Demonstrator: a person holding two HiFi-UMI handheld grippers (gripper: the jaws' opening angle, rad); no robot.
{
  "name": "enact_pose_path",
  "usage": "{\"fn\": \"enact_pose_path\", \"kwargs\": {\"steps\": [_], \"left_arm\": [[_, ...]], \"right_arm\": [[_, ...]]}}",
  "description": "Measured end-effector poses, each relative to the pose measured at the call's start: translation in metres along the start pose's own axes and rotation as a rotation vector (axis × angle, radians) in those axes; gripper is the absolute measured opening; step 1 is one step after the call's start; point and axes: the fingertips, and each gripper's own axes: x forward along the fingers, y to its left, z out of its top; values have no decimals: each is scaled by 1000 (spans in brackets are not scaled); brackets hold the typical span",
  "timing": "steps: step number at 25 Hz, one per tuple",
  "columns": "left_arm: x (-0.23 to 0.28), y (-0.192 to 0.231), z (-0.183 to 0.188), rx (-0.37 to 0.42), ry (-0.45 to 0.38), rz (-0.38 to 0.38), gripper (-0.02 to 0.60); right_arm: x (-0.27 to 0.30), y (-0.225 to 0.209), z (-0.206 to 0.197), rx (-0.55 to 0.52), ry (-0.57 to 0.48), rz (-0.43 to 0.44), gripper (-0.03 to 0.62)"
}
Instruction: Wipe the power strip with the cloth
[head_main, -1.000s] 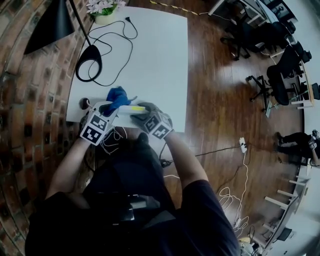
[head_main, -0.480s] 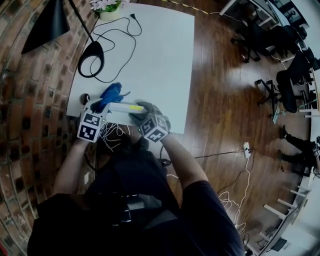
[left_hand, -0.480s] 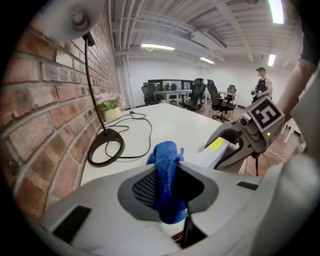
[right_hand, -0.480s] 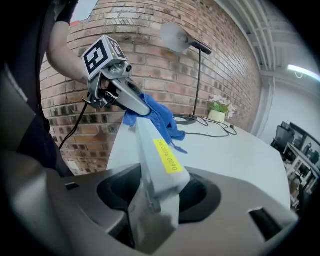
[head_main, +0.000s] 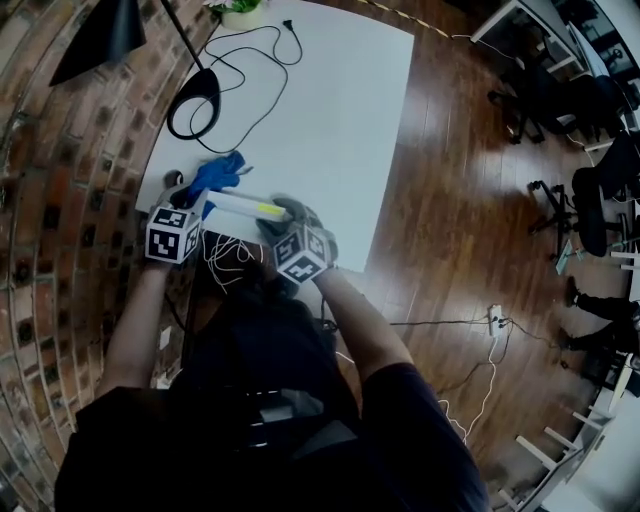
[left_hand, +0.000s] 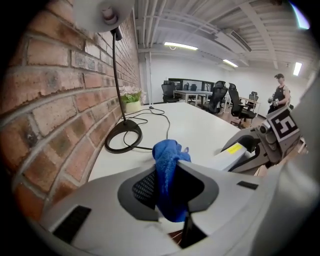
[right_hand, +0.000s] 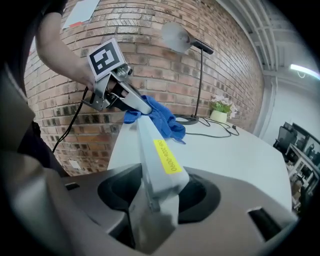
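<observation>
Red brick wall (head_main: 60, 180) runs beside a smooth white table (head_main: 330, 120), where a lamp's black ring base (head_main: 195, 100) and thin black cord (head_main: 255, 75) lie. At the table's near edge, the power strip (right_hand: 155, 165), a long, hard white plastic bar with a yellow sticker, lies between the two grippers. The right gripper (right_hand: 155, 200) has its jaws closed on the strip's near end. The left gripper (left_hand: 167, 192) has its jaws pinched narrowly on the cloth (left_hand: 167, 170), a soft, fuzzy blue terry bunched into folds, which sits against the strip's far end.
</observation>
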Motion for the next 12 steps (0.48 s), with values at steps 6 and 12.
{"fn": "enact_pose_path", "kwargs": {"steps": [6, 12], "left_arm": [[-2, -7, 2, 63, 15, 62, 81], [-3, -24, 2, 321, 86, 75, 80]], "right_arm": [[0, 0, 0, 2, -2, 1, 225], [2, 1, 1, 1, 0, 6, 224]]}}
